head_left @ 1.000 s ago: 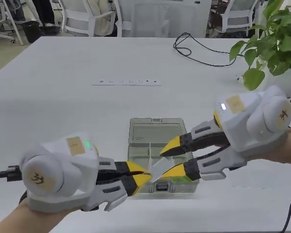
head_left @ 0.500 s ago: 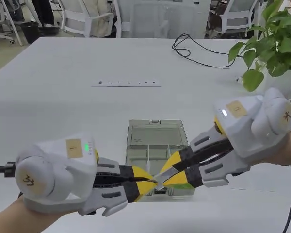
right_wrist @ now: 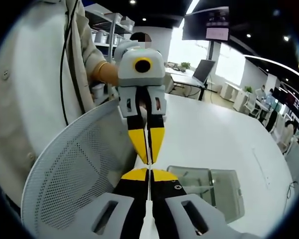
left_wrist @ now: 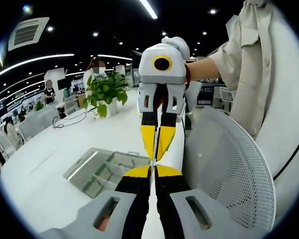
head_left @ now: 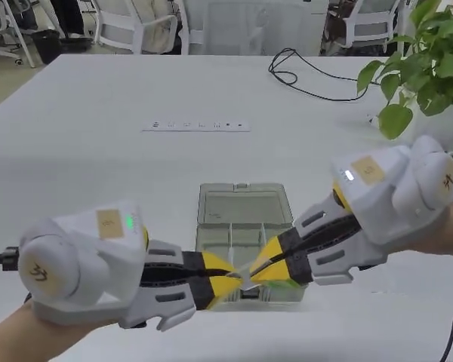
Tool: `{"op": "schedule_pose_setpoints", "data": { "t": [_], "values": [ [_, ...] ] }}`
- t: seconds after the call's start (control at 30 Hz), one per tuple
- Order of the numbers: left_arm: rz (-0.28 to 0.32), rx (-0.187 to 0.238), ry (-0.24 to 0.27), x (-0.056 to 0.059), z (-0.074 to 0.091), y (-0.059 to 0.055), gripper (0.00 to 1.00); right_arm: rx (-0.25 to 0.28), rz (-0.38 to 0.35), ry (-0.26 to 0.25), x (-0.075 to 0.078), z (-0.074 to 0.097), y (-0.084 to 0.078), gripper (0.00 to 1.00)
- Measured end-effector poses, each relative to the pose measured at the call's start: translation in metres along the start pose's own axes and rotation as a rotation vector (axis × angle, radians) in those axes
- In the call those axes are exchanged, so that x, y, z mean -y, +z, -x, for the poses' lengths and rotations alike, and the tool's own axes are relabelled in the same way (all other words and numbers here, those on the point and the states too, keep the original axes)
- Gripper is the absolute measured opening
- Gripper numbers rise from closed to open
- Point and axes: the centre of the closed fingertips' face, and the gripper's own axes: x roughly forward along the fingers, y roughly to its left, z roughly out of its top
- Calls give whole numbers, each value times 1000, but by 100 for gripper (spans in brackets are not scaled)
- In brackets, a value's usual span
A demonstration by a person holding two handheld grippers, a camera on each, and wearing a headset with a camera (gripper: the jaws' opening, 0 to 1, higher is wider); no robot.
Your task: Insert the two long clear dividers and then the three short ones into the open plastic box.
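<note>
The open clear plastic box [head_left: 244,205] lies on the white table, lid flat behind its compartments. In front of its near edge my two grippers meet tip to tip. My left gripper [head_left: 229,281] is shut on one end of a small clear divider [head_left: 246,274]. My right gripper [head_left: 266,269] is shut on the other end. In the left gripper view my own jaws [left_wrist: 152,170] are pressed together, facing the right gripper [left_wrist: 157,145], with the box [left_wrist: 102,169] off to the left. The right gripper view has my jaws [right_wrist: 149,172] shut, opposite the left gripper [right_wrist: 146,148], and the box [right_wrist: 212,189] to the right.
A potted plant [head_left: 426,60] stands at the table's right edge. A black cable [head_left: 306,75] loops at the far right. A thin row of small clear pieces [head_left: 196,126] lies beyond the box. A white mesh chair back [left_wrist: 229,164] is close behind the grippers.
The right gripper, open a second ago around the divider held by the left gripper, has shut on it. Both grippers have drawn closer, tips meeting.
</note>
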Motion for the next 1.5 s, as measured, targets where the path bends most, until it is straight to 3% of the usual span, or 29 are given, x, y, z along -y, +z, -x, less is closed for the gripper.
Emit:
{"op": "schedule_pose_setpoints", "data": {
  "t": [0.23,0.57,0.73,1.1,1.33,1.5],
  "values": [
    [61,39,26,-7,3,0,6,-15,-23,-26,8,-2,-2,2],
    [107,23,117,-21,8,-13,30,-31,-110,-96,30,-2,-7,2],
    [128,25,163,-27,12,-16,36,-35,-151,-139,43,-3,-9,2],
    [203,38,229,-34,16,-21,52,-99,-145,-206,67,-9,-27,2],
    [222,6,259,-38,18,-29,63,-122,-150,-233,76,-13,-33,2],
    [240,16,283,-42,20,-29,69,-129,-164,-254,84,-17,-36,2]
  ]
}}
